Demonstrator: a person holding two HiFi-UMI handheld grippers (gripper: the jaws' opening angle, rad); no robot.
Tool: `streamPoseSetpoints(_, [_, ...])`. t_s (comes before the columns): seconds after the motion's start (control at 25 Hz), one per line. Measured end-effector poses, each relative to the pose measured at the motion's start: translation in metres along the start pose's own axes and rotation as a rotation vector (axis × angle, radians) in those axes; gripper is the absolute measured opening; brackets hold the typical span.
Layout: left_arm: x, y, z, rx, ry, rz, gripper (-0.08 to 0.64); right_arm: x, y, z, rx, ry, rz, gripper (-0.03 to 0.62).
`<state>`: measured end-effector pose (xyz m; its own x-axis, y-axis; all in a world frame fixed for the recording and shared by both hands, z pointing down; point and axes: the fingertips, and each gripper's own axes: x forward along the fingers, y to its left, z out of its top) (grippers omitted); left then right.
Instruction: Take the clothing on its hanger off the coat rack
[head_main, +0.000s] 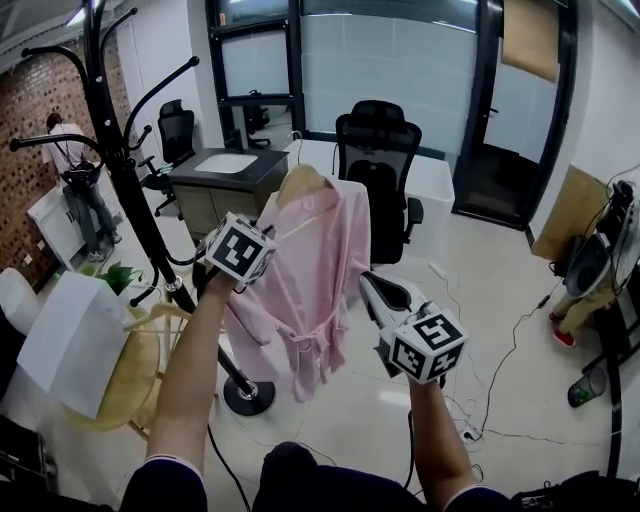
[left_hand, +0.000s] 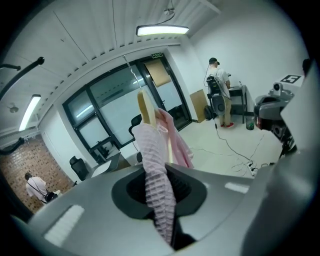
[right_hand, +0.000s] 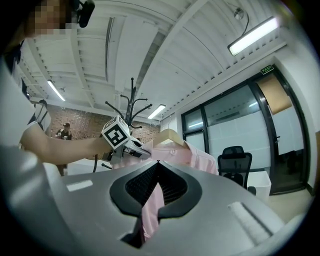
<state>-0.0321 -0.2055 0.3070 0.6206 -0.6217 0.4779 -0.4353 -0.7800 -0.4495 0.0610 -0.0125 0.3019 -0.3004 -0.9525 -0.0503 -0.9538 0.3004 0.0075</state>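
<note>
**pelle_r:** what sort of room is this, and what's underfoot?

**dunmore:** An office. Pale glossy floor with cables trailing across it, a brick wall on the left, and black-framed glass partitions at the back. There's a dark desk in the middle distance too.

**pelle_r:** and the clothing?

**dunmore:** It's a pink robe in waffle-textured fabric, with a belt tied at the waist, on a pale wooden hanger. It's up in the air just right of the black coat rack, and the hanger's hook is clear of the rack's arms. The robe hangs between the two grippers.

**pelle_r:** are they gripping it or just near it?

**dunmore:** Gripping it. The left gripper has its jaws pinched on a fold of the pink cloth below the hanger's end. The right gripper is clamped on the fabric at the robe's other side.

**pelle_r:** headcount of stuff?

**dunmore:** One robe, one hanger, one coat rack and two grippers. There are two black office chairs I'm sure of. Two other people are about: one by the brick wall and one at the right edge.
</note>
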Motion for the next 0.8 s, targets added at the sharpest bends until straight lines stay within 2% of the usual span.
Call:
streamPoseSetpoints(0.36, [0.065,-0.011,0.042,0.031,-0.035,-0.072,0.035,0.009,-0.064,-0.011,-0.003,0.016,-0.077,0.0])
streamPoseSetpoints(0.8, [0.187,0.013,0.1,0.086,-0.1,-0.172,0.035,0.088,-0.177,-0.021,-0.023,0.043,-0.139,0.0])
